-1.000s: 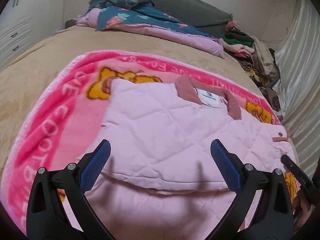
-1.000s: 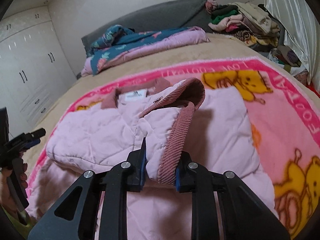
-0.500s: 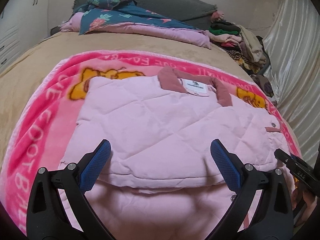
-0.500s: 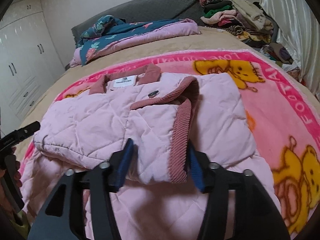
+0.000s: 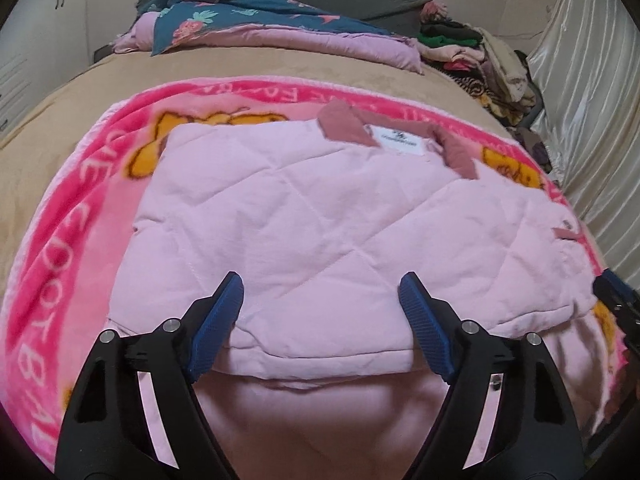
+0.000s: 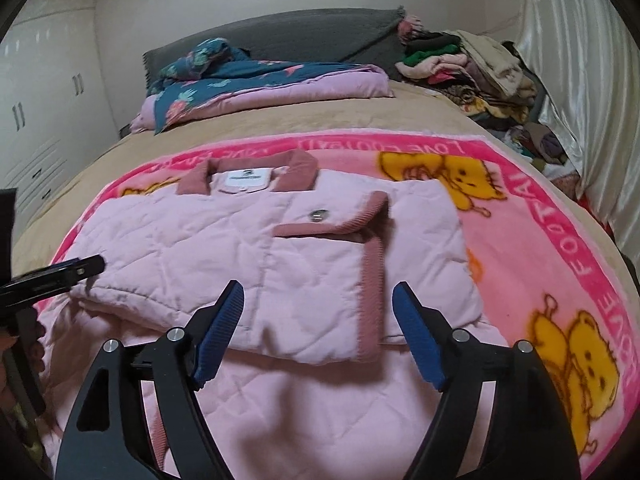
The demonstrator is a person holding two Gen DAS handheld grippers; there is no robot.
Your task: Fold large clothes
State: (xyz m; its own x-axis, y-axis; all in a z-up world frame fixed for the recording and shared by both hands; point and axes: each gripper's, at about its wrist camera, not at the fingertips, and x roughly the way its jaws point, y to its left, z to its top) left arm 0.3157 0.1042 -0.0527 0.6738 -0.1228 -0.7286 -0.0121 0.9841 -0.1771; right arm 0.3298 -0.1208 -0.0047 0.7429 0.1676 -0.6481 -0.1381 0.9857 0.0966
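Note:
A pale pink quilted jacket with a dusty-rose collar and a white label lies on a pink cartoon blanket. Both of its sleeves are folded across the body. My left gripper hovers over the near folded edge with its jaws closing; the blue pads stand apart on either side of the fabric without pressing it. My right gripper is opening above the folded sleeve, whose corduroy cuff lies flat between the fingers, untouched. Each gripper shows at the edge of the other's view: right gripper, left gripper.
The blanket lies on a tan bedspread. A folded floral quilt rests by the grey headboard. A pile of clothes fills the back right corner next to a shiny curtain. White wardrobes stand at left.
The right gripper let go of the sleeve cuff, which now lies flat on the jacket, and drew back with its jaws spread. The left gripper sank toward the folded edge and its jaws narrowed.

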